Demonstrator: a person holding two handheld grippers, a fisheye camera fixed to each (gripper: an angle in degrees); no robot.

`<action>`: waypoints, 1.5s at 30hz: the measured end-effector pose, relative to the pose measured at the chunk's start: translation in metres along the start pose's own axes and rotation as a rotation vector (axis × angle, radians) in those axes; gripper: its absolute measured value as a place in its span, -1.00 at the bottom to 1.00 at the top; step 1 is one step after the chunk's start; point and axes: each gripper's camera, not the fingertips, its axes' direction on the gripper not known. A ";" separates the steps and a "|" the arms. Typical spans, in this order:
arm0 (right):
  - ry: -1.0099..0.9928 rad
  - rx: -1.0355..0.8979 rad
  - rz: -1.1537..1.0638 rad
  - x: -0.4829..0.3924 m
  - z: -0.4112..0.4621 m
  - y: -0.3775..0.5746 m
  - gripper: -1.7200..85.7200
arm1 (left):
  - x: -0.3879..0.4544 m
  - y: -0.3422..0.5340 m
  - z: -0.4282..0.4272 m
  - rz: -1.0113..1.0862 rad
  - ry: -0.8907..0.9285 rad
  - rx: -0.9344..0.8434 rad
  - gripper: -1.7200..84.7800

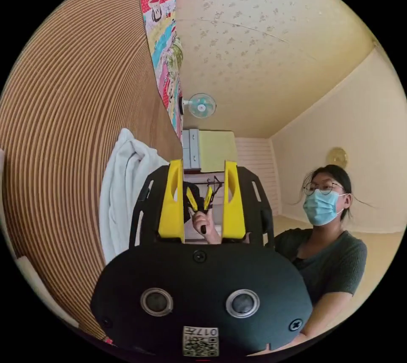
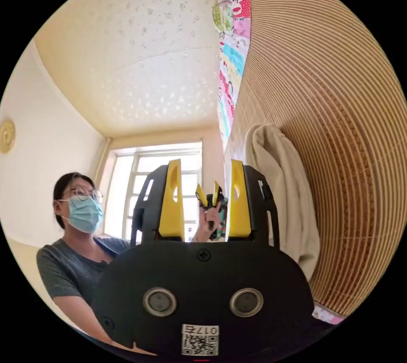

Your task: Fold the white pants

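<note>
Two hand-held grippers face each other, raised; left hand-held gripper [image 1: 199, 204] jaws apart, empty; right hand-held gripper [image 2: 204, 206] likewise. White pants [image 1: 123, 193] bunched on striped mat [image 1: 63, 125], beside both. Likely soft, light, floppy; pinch waistband corners.
</note>
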 end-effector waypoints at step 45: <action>0.711 0.367 0.142 -0.146 -0.418 0.019 -0.91 | 0.027 0.124 0.818 -0.037 -0.483 -1.212 -0.72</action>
